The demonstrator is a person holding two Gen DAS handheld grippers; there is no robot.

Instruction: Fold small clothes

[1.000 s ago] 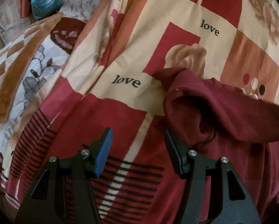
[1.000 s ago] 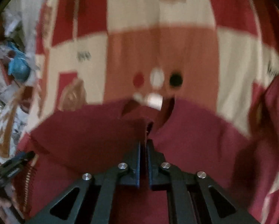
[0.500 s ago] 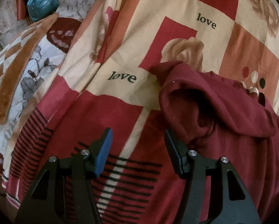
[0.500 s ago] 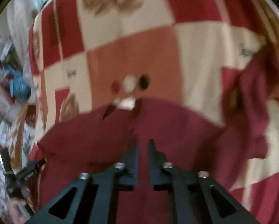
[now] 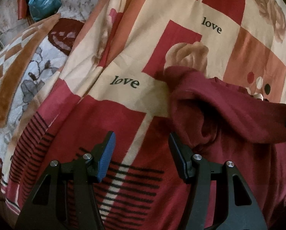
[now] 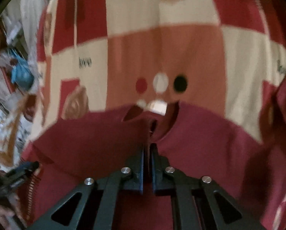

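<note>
A small maroon garment (image 5: 238,118) lies on a red, cream and orange patterned bedsheet (image 5: 162,38). One sleeve is folded across the body, its open cuff facing me. My left gripper (image 5: 141,143) is open and empty, just left of the garment's edge. In the right wrist view my right gripper (image 6: 147,147) is shut on the maroon garment (image 6: 97,140) below its neckline, holding a pinch of cloth. The neck opening with a white label (image 6: 159,107) lies just beyond the fingertips. The left gripper also shows in the right wrist view (image 6: 18,174), at the left edge.
A brown and white fleece blanket (image 5: 14,72) is bunched at the left of the bed. A blue plastic bag (image 5: 44,1) sits at the far left corner. Another part of the maroon cloth (image 6: 284,111) hangs at the right edge of the right wrist view.
The right gripper stayed shut on the garment while its view swung right and back toward the neckline. The left gripper stayed open and barely moved.
</note>
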